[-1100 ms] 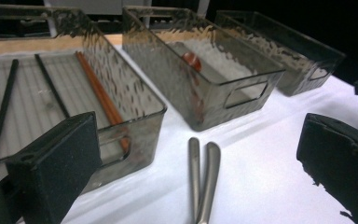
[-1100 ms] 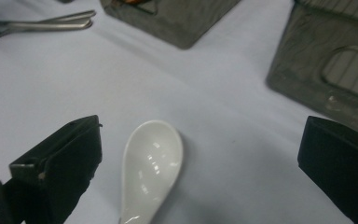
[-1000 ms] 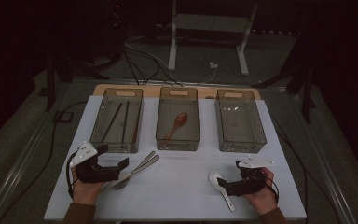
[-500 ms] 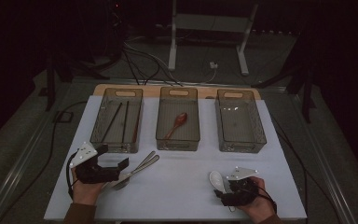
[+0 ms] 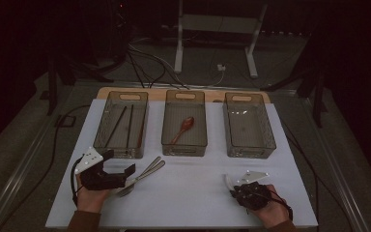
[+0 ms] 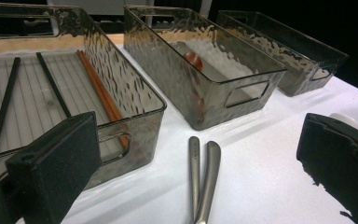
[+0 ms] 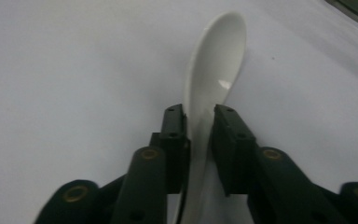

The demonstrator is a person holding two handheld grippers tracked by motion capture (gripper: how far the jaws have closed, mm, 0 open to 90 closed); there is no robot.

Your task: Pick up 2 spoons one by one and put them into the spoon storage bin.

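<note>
White ceramic spoon (image 7: 209, 79) flat on table (image 5: 193, 193), near front right edge. Right gripper (image 7: 199, 122) jaws just closing, now clamped on handle below bowl. Glazed, slippery, brittle, light; firm mid-handle grip best, likely to twist. Left gripper (image 6: 191, 154) spread wide, empty, over metal cutlery (image 6: 203, 182).

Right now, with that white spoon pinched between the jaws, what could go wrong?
1. The right gripper, whose jaws have just been closing, holds the smooth white spoon by its narrow handle only; it might slip or swing when lifted.
2. The bowl end sticks out well ahead, so it could knock a bin wall on the way.
3. The left gripper stands open over the metal cutlery and could nudge it.
</note>
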